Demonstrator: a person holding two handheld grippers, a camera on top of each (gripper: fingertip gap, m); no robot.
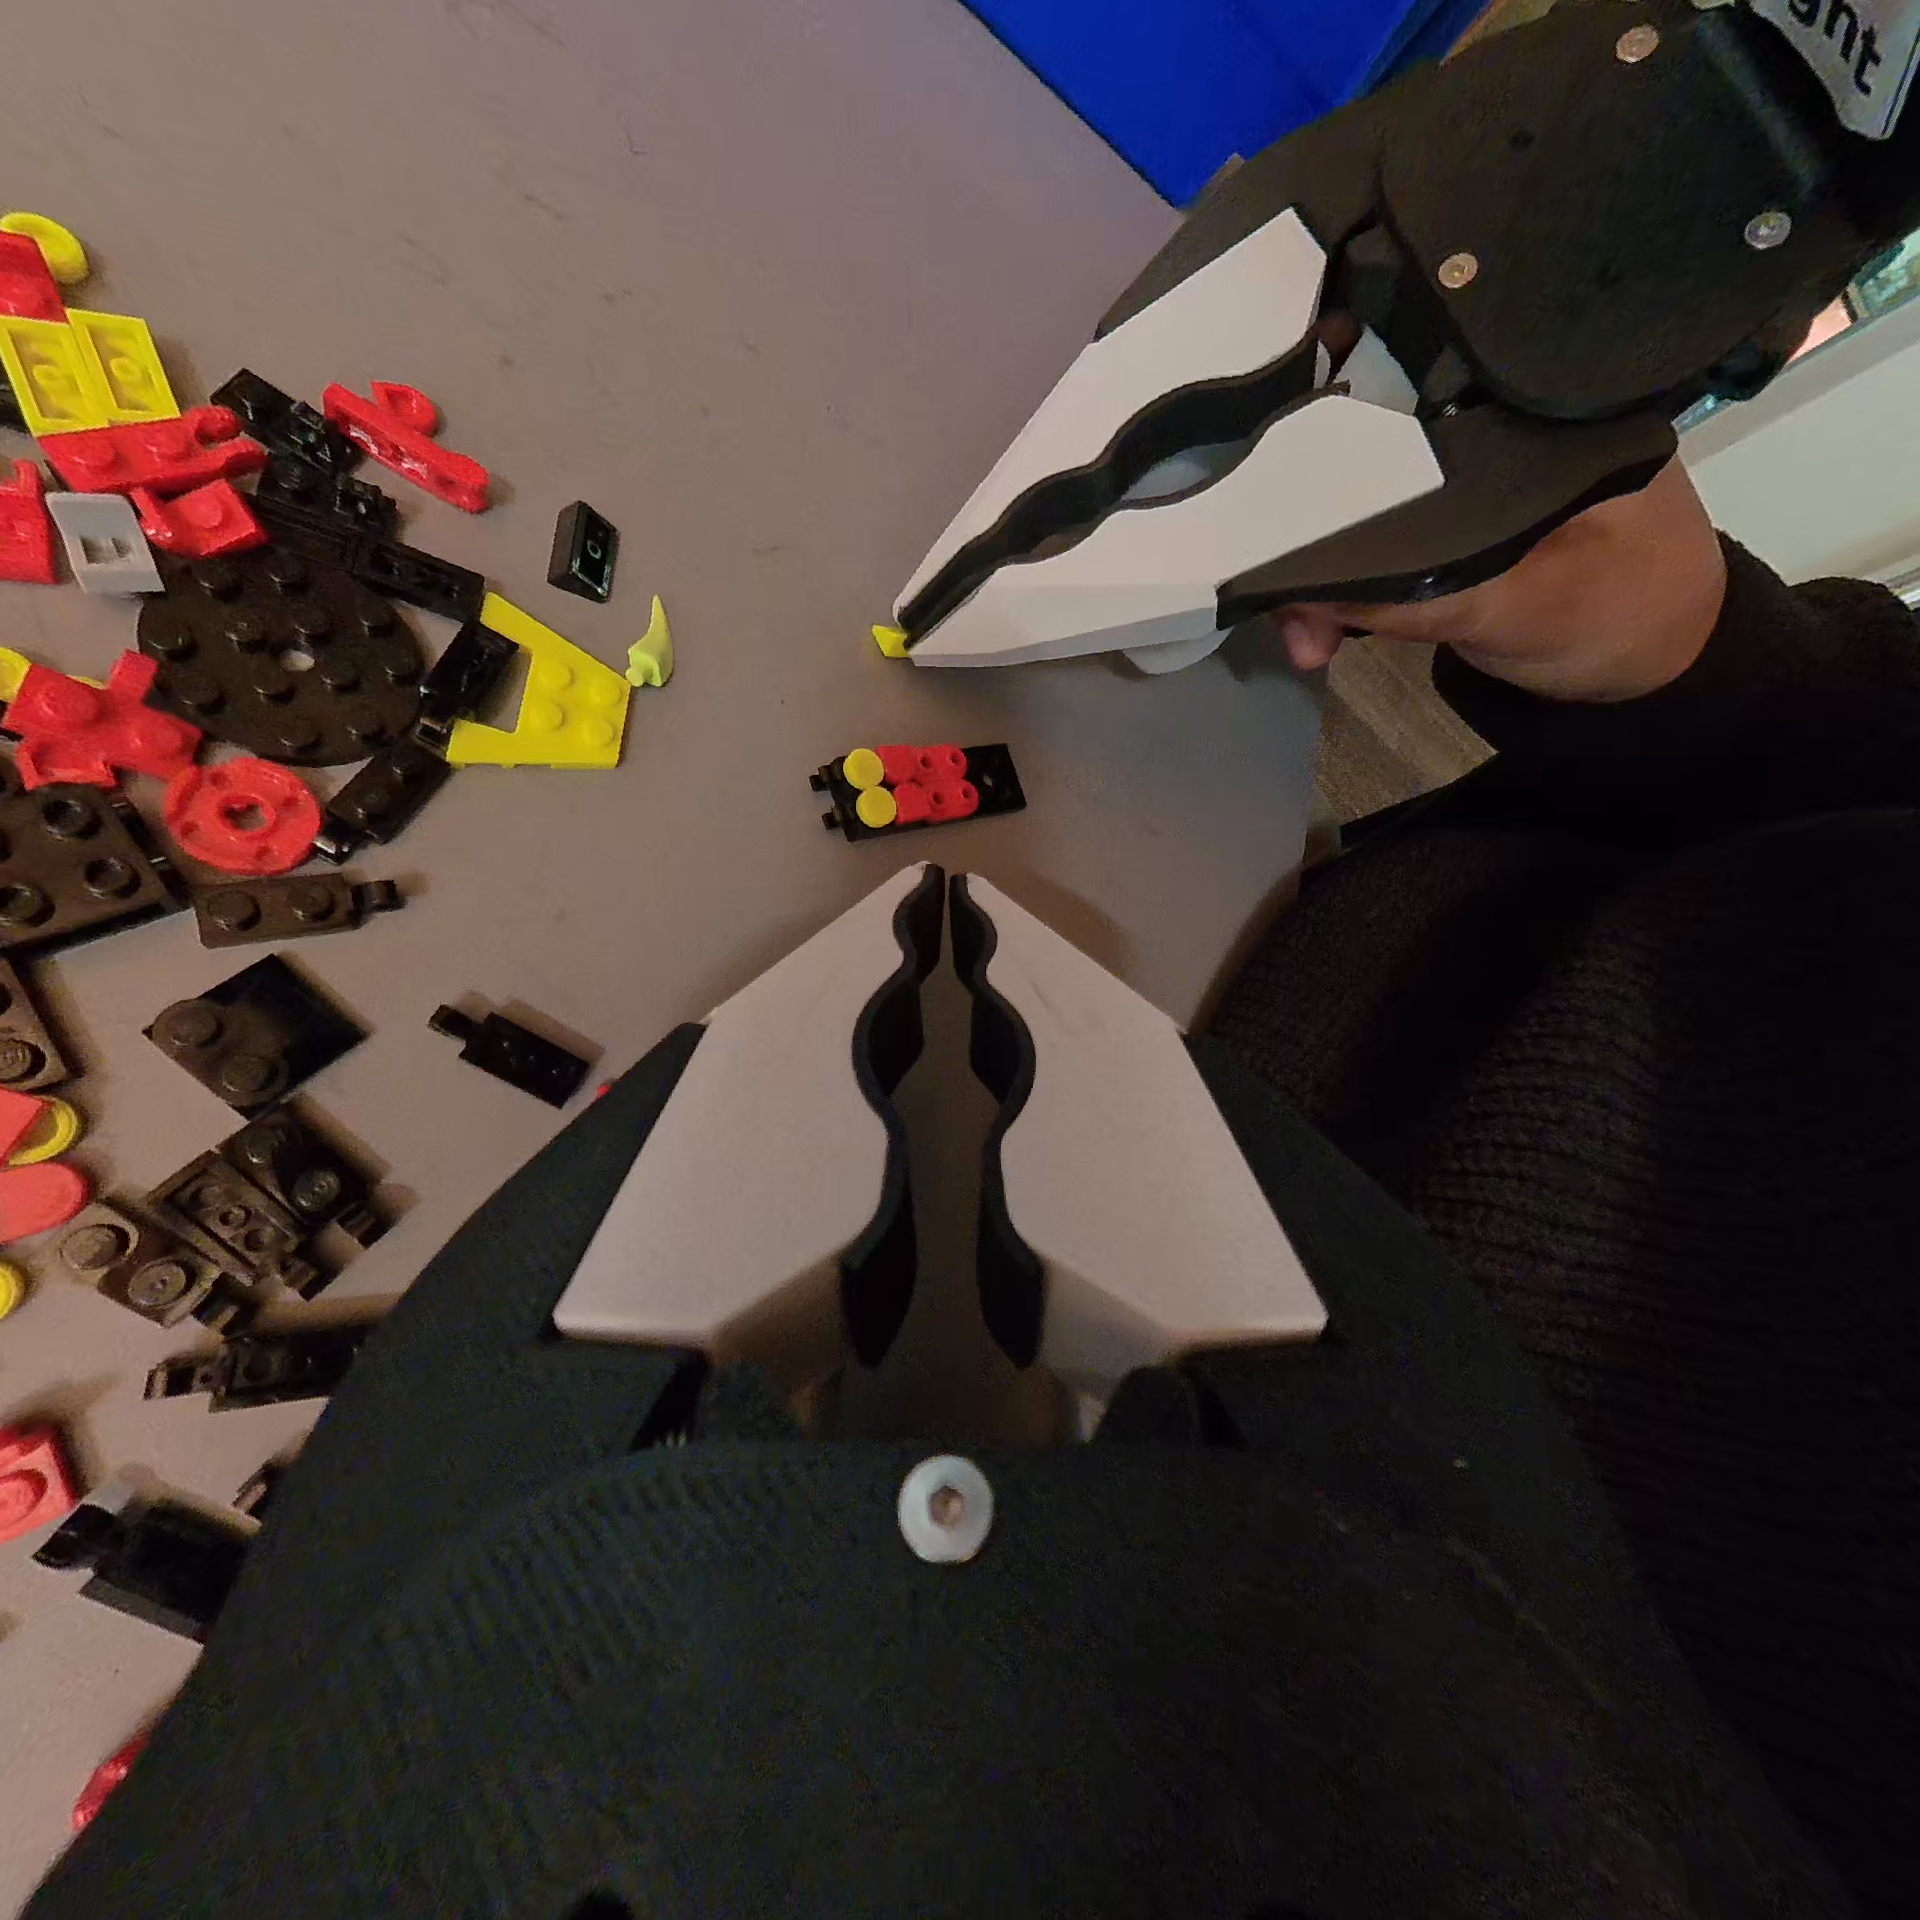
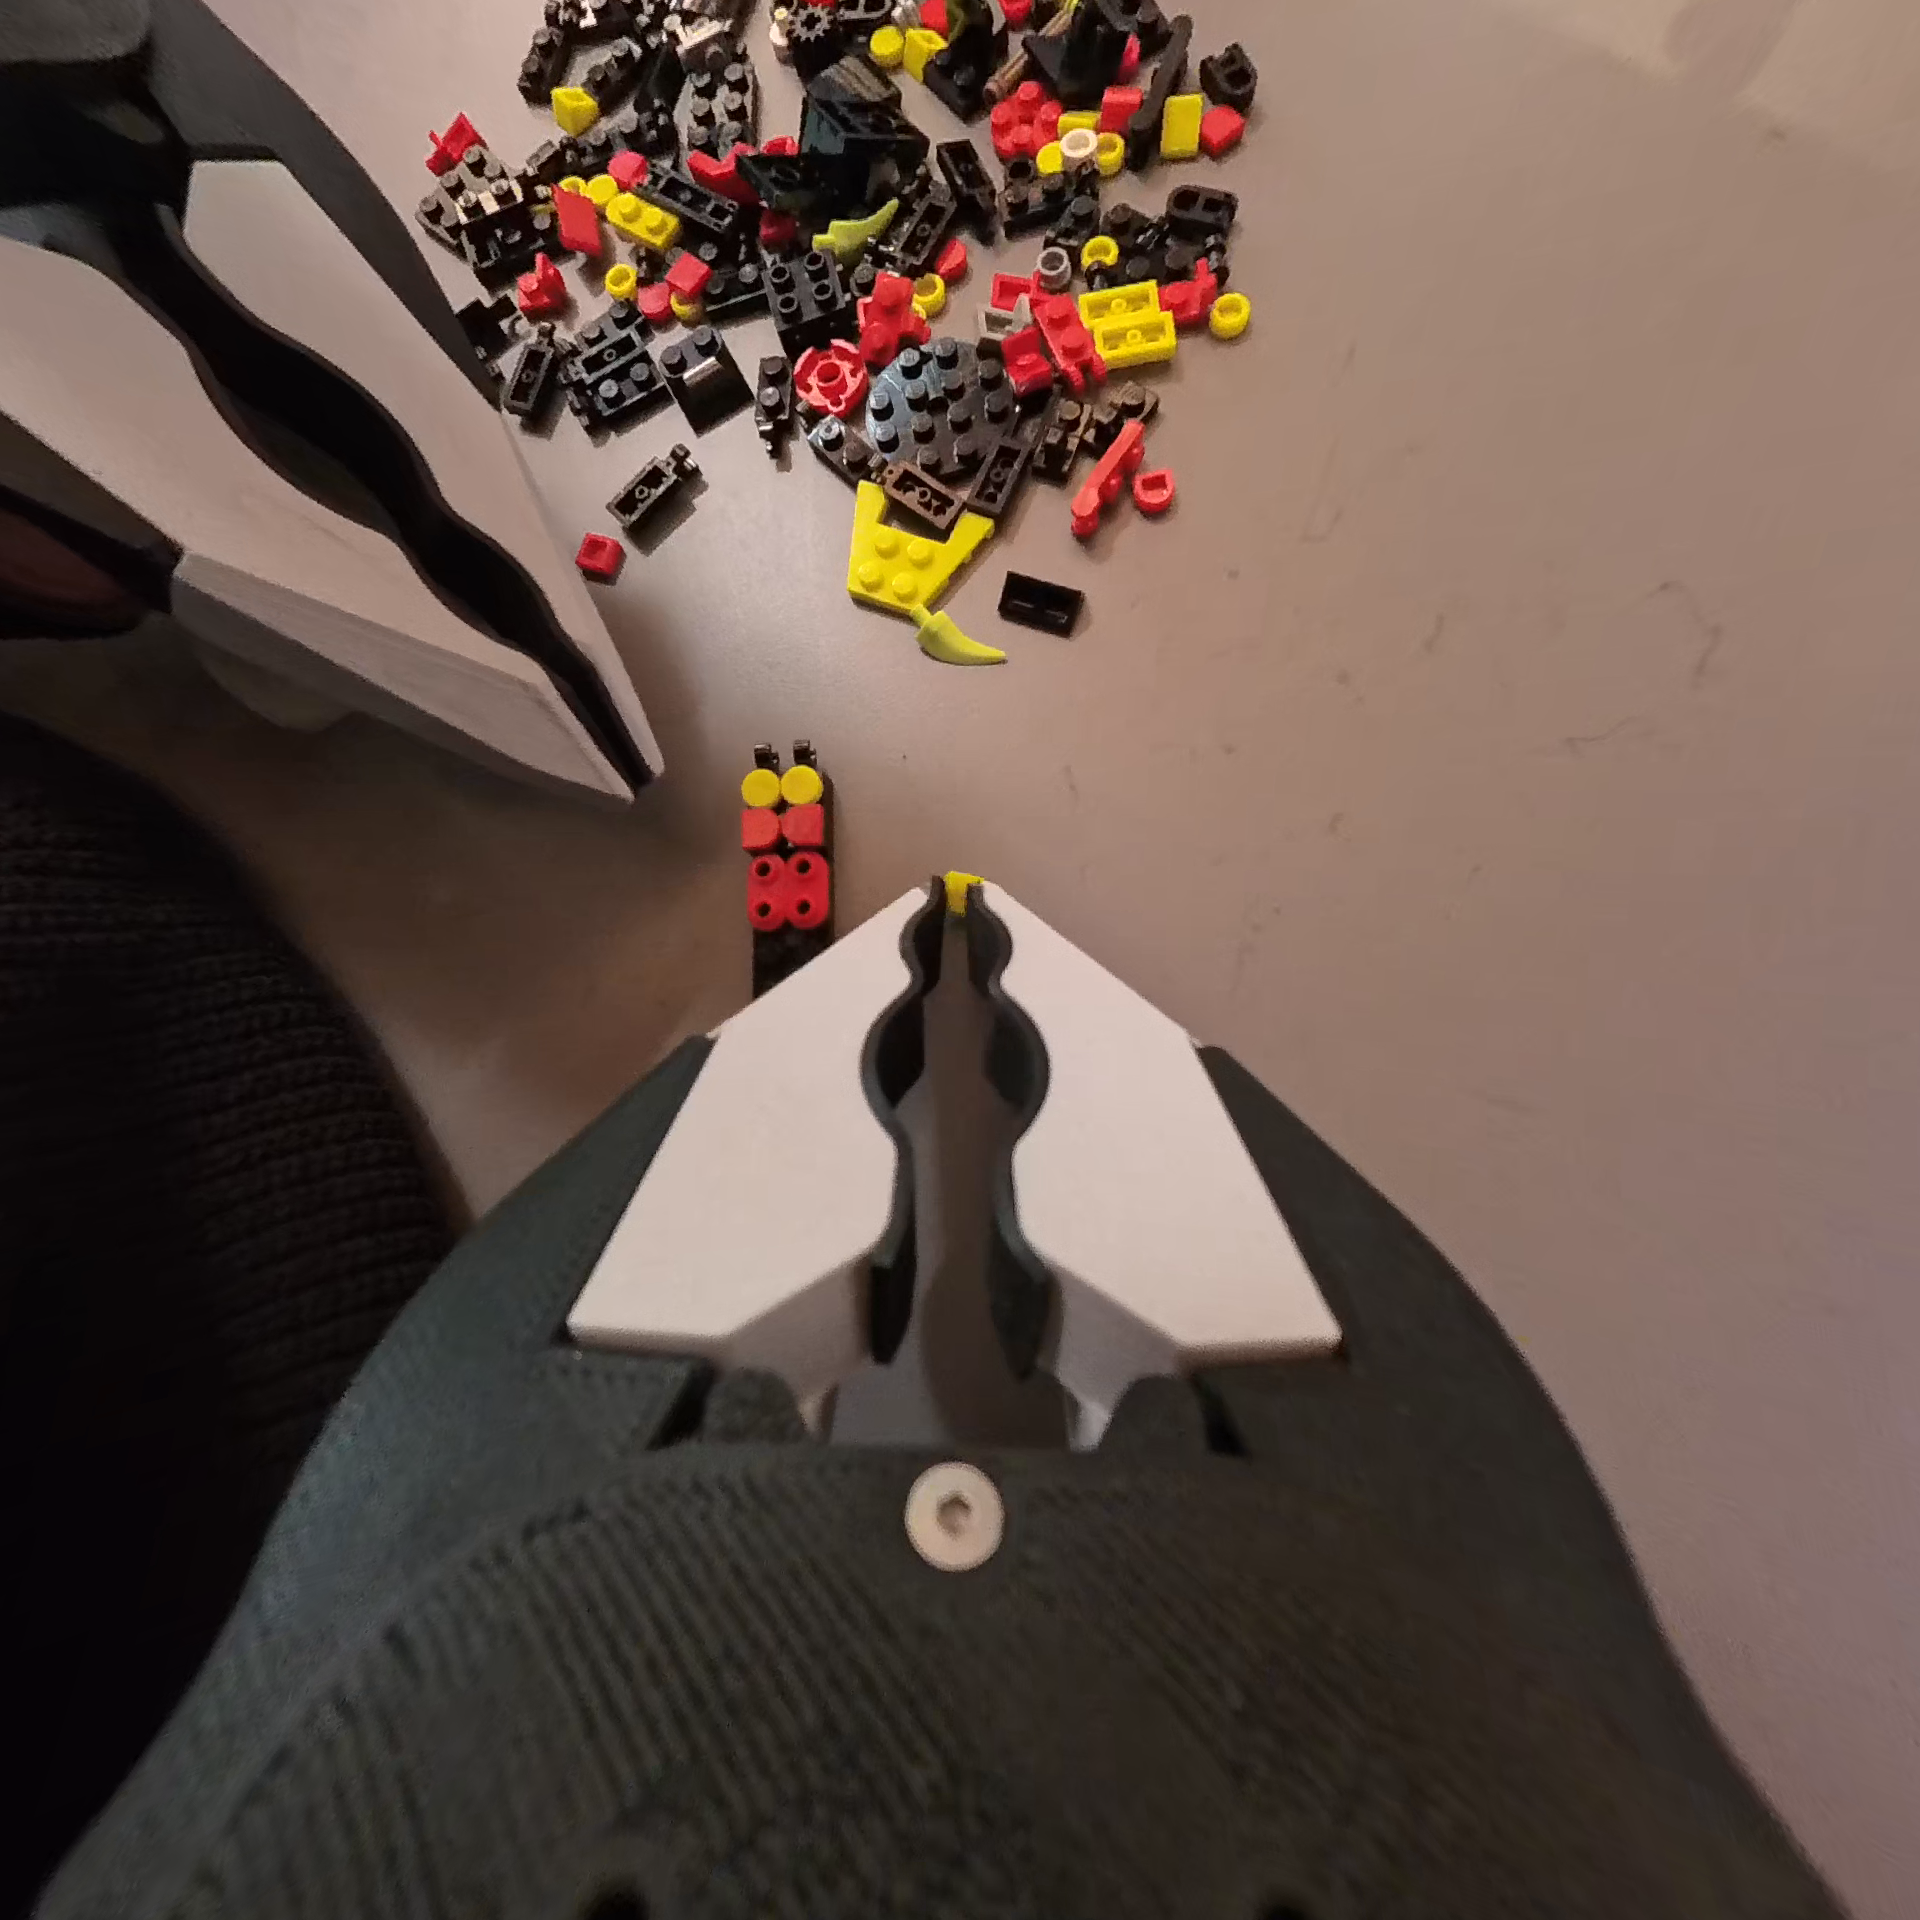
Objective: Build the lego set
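Now the right gripper (image 2: 957, 885) pinches a yellow piece (image 2: 961, 894) beside the black plate (image 1: 918, 790) on the worktop (image 1: 727, 312); the left gripper (image 1: 938, 873) hovers closed, empty. Next: align studs, press down.

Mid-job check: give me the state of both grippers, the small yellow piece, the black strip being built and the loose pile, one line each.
Right gripper: shut on the small yellow piece, fingers near the table.
Small yellow piece: pinched at the fingertips, not yet attached.
Left gripper: shut, holding nothing, beside the assembly.
Black plate assembly: flat on the table, red and yellow pieces on it, its end studs bare.
Loose brick pile: scattered, unsorted.
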